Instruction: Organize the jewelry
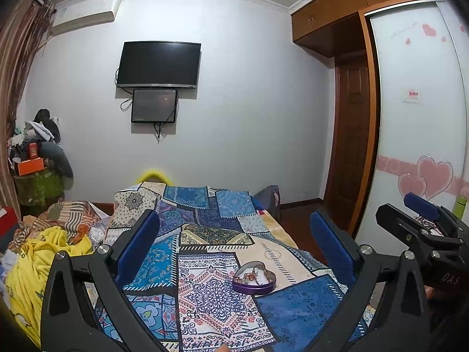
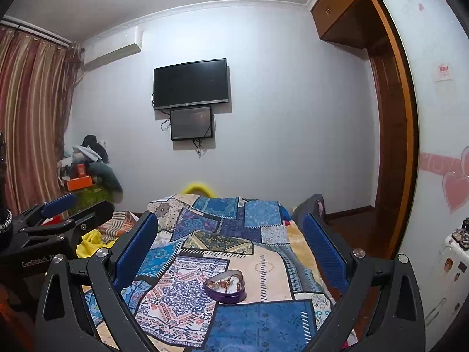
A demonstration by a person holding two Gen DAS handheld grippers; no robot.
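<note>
A: Both are wide open and hold nothing: the left hand-held gripper [image 1: 234,246] and the right hand-held gripper [image 2: 231,249], above the bed [image 1: 307,308].

B: The heart-shaped purple box [image 1: 254,286] with jewelry [image 1: 253,275] lies on soft cloth. A push may tip it, I think.

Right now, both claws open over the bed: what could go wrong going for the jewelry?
1. The purple heart-shaped box sits on a soft patchwork blanket; pressing down may tip it.
2. The jewelry in it looks heaped together, so one pinch may drag out several pieces.
3. The left claw and right claw point at the same box and could collide.
</note>
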